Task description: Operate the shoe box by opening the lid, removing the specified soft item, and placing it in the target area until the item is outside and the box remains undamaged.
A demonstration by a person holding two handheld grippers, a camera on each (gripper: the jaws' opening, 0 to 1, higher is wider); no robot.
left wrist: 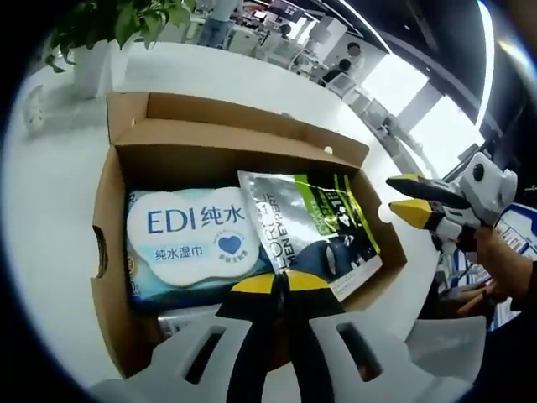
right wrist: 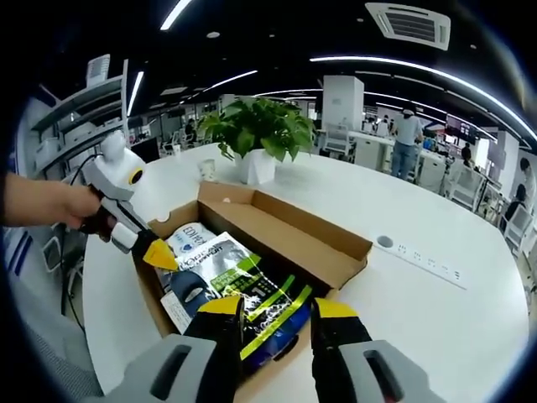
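in the left gripper view the cardboard box lies open on the white table, its lid folded back on the far side. inside sit two soft packs side by side: a blue-and-white wipes pack on the left and a silver-and-green pouch on the right, its edge overlapping the wipes pack. the left gripper hovers at the near edge of the box with its yellow-tipped jaws pressed together and nothing between them — clenched on air, just above the seam where the two packs meet. the right gripper comes in from the right beside the box, its jaws a little apart and empty. a potted plant stands beyond the box.

in the right gripper view the right gripper has its jaws spread wide over the pouch, one on each side of its near end, not yet closed on it. the left gripper reaches in from the left, low over the packs. a power strip is set in the table.

the lid step looks done — the removal is in hand. which pack is the specified one i cannot tell; the right jaws are placed for the pouch. the next move calls for lowering, closing on the pouch's edge and lifting it straight up, clear of the box walls so the cardboard is not torn.
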